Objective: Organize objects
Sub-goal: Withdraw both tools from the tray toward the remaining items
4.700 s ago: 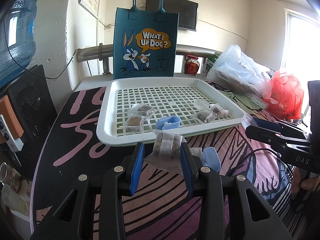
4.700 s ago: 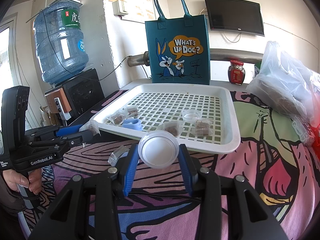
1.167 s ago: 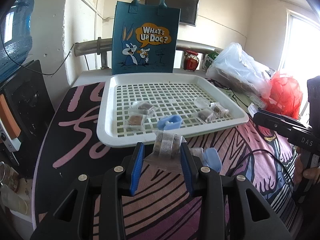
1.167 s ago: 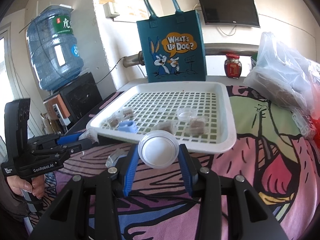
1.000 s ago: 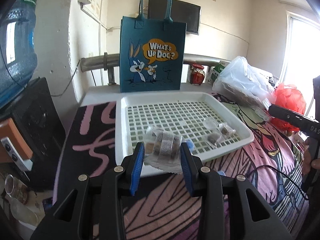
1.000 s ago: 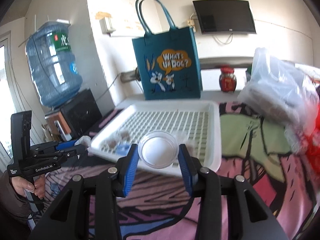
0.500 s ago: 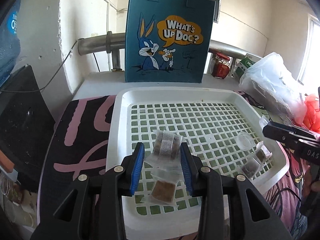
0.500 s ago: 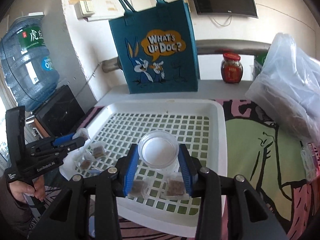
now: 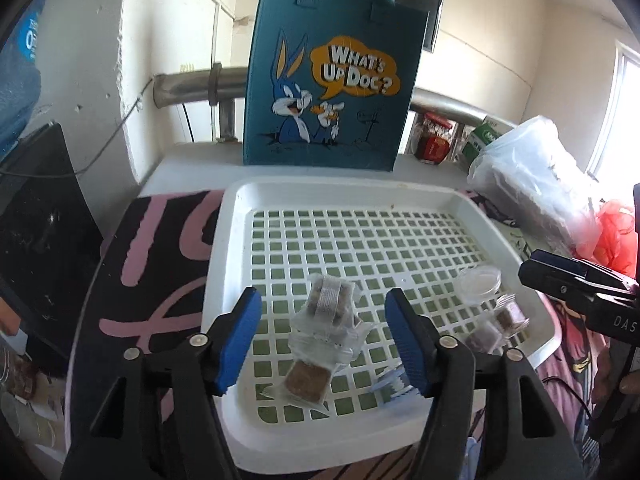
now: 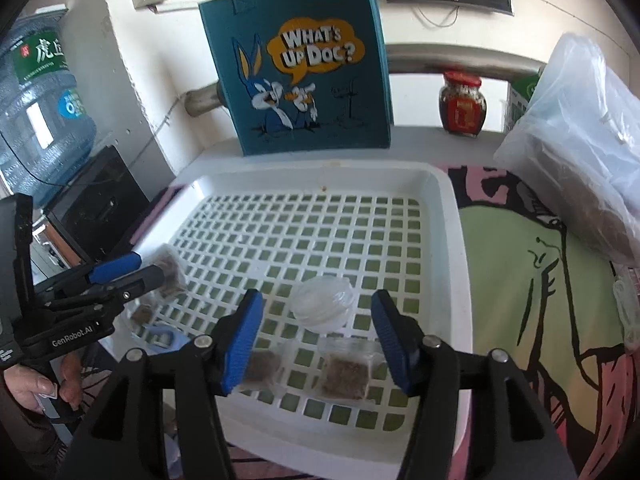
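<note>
Both grippers, left (image 9: 324,338) and right (image 10: 316,336), have fingers spread; the soft, light packet (image 9: 329,305) probably crumples easily, so grip its middle

L gripper (image 9: 324,332) hovers over tray's (image 9: 224,216) near-left part, jaws spread wide, nothing gripped. R gripper (image 10: 316,334) hovers over tray's near-right part, jaws also wide apart. Bare hand (image 10: 36,384) grips L handle.
</note>
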